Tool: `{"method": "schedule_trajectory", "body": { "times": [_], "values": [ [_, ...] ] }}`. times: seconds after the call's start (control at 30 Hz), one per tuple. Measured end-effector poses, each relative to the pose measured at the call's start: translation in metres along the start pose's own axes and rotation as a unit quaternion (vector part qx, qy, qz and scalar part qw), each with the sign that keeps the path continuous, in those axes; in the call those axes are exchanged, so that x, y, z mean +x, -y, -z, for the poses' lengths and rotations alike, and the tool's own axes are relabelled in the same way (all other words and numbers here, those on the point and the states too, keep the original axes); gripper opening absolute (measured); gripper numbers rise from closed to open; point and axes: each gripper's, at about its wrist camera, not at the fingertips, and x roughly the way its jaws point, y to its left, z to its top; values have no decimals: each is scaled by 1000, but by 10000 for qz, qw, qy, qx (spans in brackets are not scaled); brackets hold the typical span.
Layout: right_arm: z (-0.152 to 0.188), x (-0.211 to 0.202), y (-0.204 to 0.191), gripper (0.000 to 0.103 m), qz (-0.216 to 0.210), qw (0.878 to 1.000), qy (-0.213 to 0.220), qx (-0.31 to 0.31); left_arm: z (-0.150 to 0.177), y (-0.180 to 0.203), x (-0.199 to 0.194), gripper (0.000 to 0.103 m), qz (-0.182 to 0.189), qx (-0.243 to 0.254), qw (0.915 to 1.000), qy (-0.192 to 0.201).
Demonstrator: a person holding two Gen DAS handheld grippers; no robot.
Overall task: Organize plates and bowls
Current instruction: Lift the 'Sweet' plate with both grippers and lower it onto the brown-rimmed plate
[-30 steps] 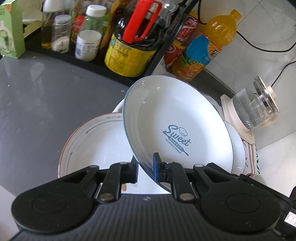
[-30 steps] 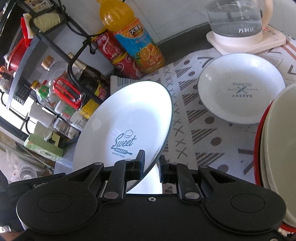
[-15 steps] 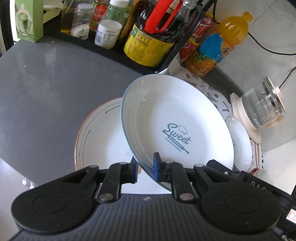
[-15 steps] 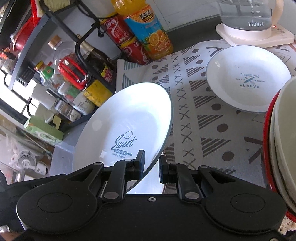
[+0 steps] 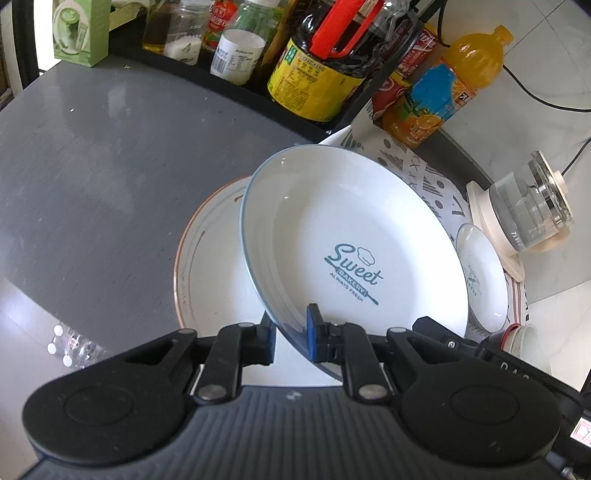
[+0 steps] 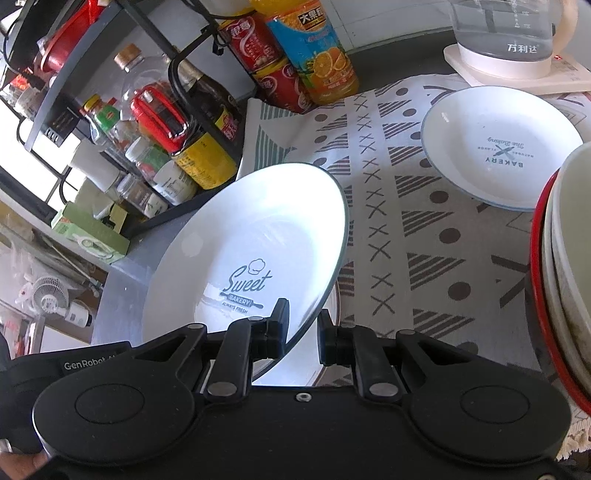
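Note:
A white blue-rimmed plate (image 5: 351, 236) printed "Sweet Bakery" is held tilted in the air by both grippers. My left gripper (image 5: 290, 338) is shut on its near rim. My right gripper (image 6: 303, 332) is shut on the opposite rim of the same plate (image 6: 251, 240). Under it, a larger white plate with a brown rim (image 5: 210, 266) lies flat on the dark counter. A smaller "Bakery" plate (image 6: 498, 155) lies on the patterned mat, also in the left wrist view (image 5: 484, 277). Stacked bowls (image 6: 565, 273) with a red rim sit at the right.
A black rack (image 6: 177, 85) of bottles and jars (image 5: 317, 74) lines the back. An orange juice bottle (image 5: 443, 88), red cans (image 6: 266, 55) and a glass kettle on a white base (image 5: 528, 206) stand behind the patterned mat (image 6: 406, 221). A green box (image 5: 81, 29) stands far left.
Both grippers have carried the held plate away from the rack, so more counter and mat show. The brown-rimmed plate under it is more exposed. Grip unchanged.

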Motion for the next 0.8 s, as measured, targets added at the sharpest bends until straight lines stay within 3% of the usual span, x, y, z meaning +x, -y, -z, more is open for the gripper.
{"method": "schedule_trajectory", "body": {
  "times": [0.8],
  "values": [
    [14,9,-6,14,165,9997,-171,36,7,-17,10,21,-141,-92,9981,-595]
  ]
}}
